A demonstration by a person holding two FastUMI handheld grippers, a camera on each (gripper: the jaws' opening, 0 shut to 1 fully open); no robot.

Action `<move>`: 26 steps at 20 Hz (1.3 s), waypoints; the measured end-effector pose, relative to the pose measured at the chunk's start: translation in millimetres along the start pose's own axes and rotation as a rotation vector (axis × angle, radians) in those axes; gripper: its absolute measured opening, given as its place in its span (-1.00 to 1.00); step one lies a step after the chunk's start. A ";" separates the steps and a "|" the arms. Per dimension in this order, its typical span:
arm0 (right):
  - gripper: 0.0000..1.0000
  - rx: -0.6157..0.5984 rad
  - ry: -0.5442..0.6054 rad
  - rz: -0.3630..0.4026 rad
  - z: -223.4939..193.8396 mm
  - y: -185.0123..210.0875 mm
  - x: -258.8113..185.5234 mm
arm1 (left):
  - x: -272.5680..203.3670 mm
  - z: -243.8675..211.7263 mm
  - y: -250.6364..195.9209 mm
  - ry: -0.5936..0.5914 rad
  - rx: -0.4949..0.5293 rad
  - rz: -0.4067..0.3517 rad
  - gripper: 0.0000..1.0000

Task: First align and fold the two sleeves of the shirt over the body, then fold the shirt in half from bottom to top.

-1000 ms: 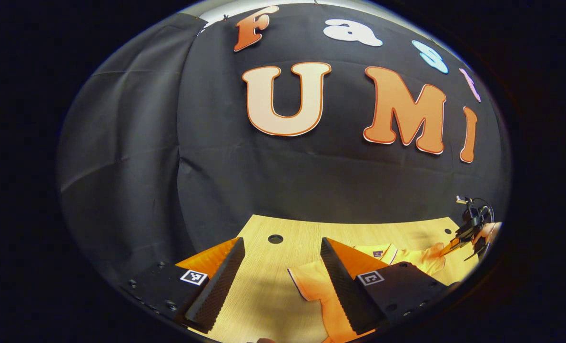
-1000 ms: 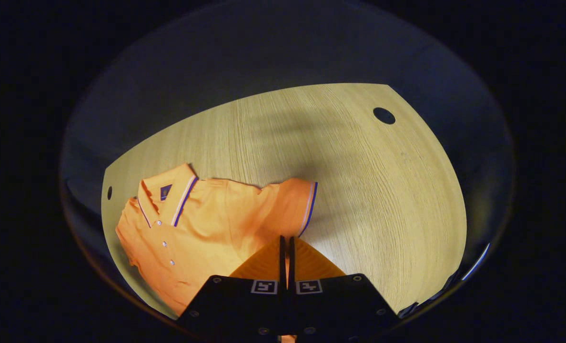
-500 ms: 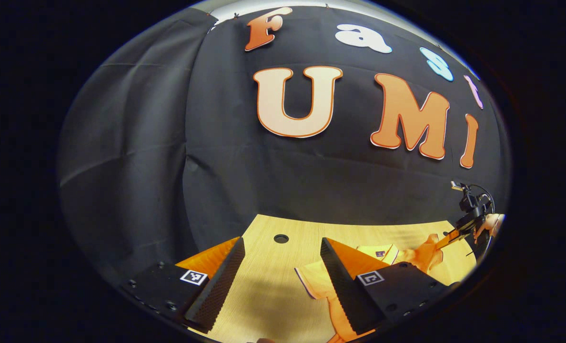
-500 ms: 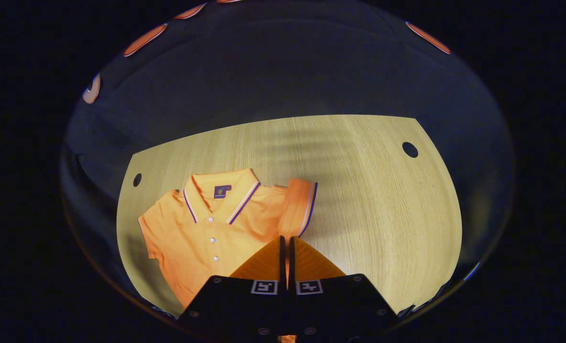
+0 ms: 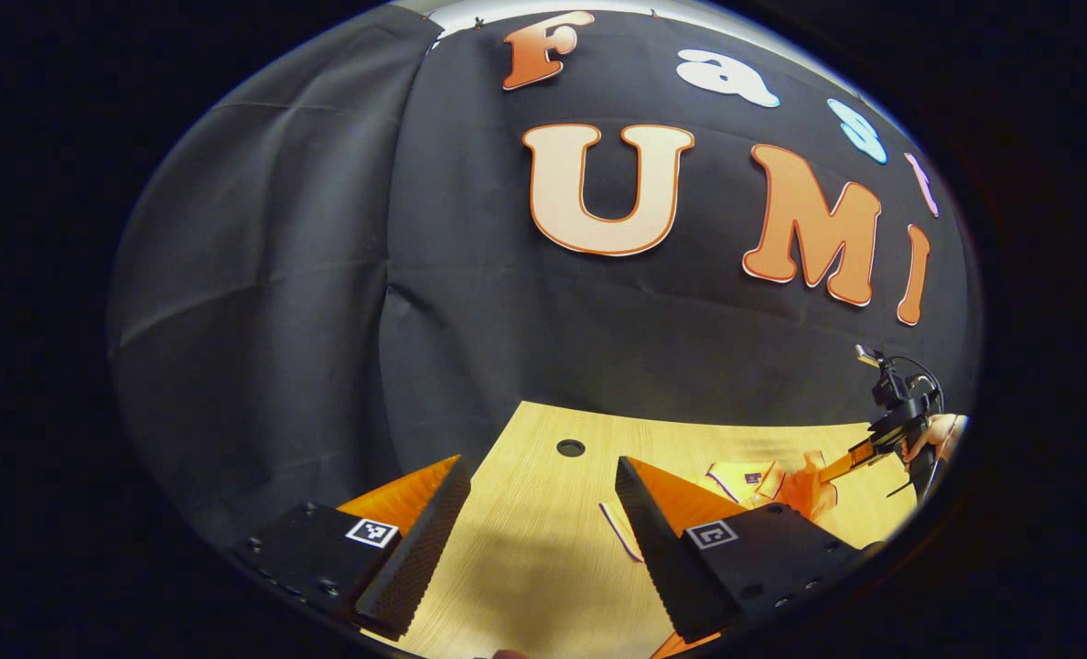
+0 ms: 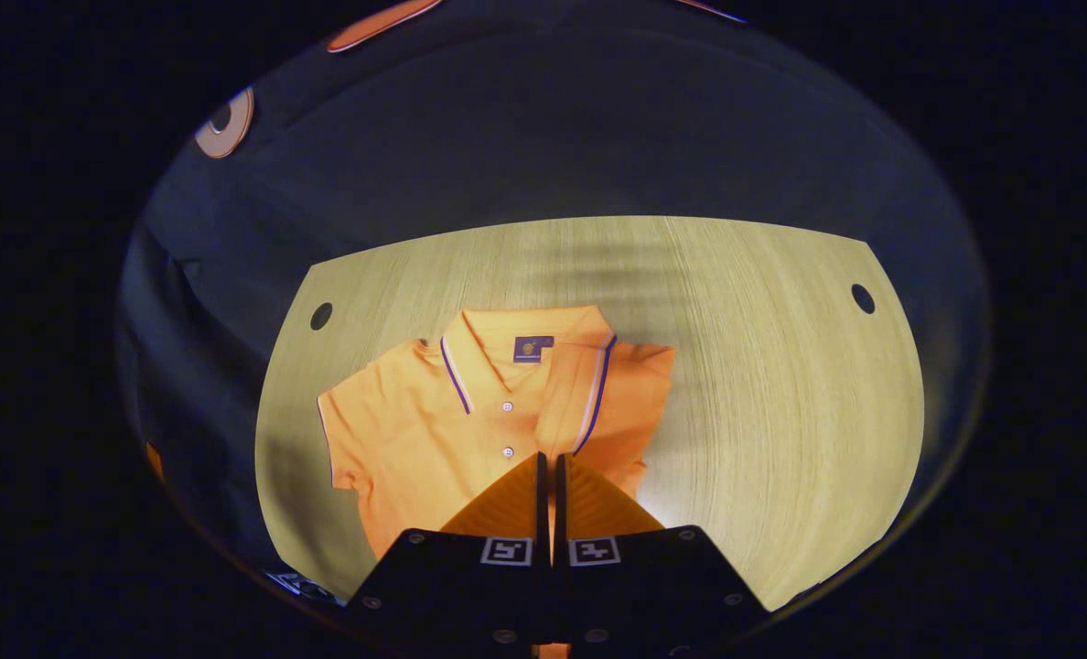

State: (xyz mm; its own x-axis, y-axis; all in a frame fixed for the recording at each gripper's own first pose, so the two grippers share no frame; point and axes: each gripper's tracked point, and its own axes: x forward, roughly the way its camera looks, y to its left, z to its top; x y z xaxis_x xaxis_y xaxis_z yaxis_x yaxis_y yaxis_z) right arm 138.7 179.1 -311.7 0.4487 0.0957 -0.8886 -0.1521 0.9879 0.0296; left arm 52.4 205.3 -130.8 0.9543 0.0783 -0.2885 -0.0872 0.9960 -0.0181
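Right gripper view: an orange polo shirt (image 6: 415,439) is lying collar-up on the wooden table (image 6: 763,403), left of centre. One sleeve (image 6: 589,403) is being held across the shirt's front, over the placket, by the right gripper (image 6: 548,480), whose jaws are being pressed together on the sleeve's fabric. The other sleeve (image 6: 338,439) is lying spread flat. In the left gripper view, the left gripper (image 5: 543,526) is being held above the table with jaws wide apart and nothing between them; the shirt (image 5: 763,480) is lying beyond it.
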 end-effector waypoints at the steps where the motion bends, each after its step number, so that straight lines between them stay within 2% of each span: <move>1: -0.98 -0.001 0.003 0.013 -0.4 6.3 1.4 | 1.3 -0.9 3.0 0.003 0.000 0.004 0.96; 4: -0.96 0.006 0.039 0.073 -10.1 31.9 11.1 | 1.6 -3.9 6.1 0.015 -0.004 0.001 0.96; 6: -0.96 -0.002 0.055 0.082 -16.9 37.3 15.9 | 2.9 -4.5 4.5 0.017 0.000 -0.004 0.96; 7: -0.85 -0.008 0.056 0.086 -18.3 40.3 17.5 | 3.9 -3.3 3.8 0.017 0.001 -0.007 0.96; 8: -0.89 -0.012 0.058 0.094 -18.9 43.1 16.7 | 3.7 -3.5 1.5 0.017 0.002 -0.011 0.96; 10: -0.70 -0.006 0.057 0.133 -17.7 52.3 11.6 | 4.6 -3.9 -3.2 0.021 0.001 -0.020 0.96; 11: -0.38 -0.003 0.051 0.153 -18.8 57.1 11.2 | 6.2 -4.8 -4.9 0.024 0.000 -0.024 0.96; 13: 0.02 -0.002 0.024 0.175 -15.1 61.9 7.1 | 5.9 -7.3 -9.9 0.031 -0.002 -0.035 0.96; 15: 0.77 -0.006 -0.021 0.179 -11.7 63.7 2.4 | 7.8 -8.6 -17.2 0.043 -0.001 -0.048 0.96; 16: 1.00 -0.005 -0.040 0.171 -9.7 61.8 -0.5 | 8.6 -10.9 -20.6 0.049 -0.002 -0.055 0.96; 21: 0.97 0.012 -0.197 0.147 15.6 46.6 -33.1 | 24.1 -22.4 -42.3 0.118 0.013 -0.074 0.96; 24: 0.97 -0.018 -0.309 0.102 31.8 26.1 -62.1 | 39.7 -30.9 -63.7 0.154 0.024 -0.109 0.96; 26: 0.96 -0.032 -0.344 0.084 32.3 13.7 -81.5 | 52.9 -36.0 -75.3 0.180 0.034 -0.125 0.96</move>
State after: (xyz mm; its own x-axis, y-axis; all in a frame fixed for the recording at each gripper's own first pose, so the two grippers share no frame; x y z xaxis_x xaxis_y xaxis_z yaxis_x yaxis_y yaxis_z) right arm 128.5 188.8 -224.1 0.7030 0.2177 -0.6770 -0.2262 0.9710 0.0773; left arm 99.2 132.9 -179.2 0.8902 -0.0517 -0.4527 0.0412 0.9986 -0.0329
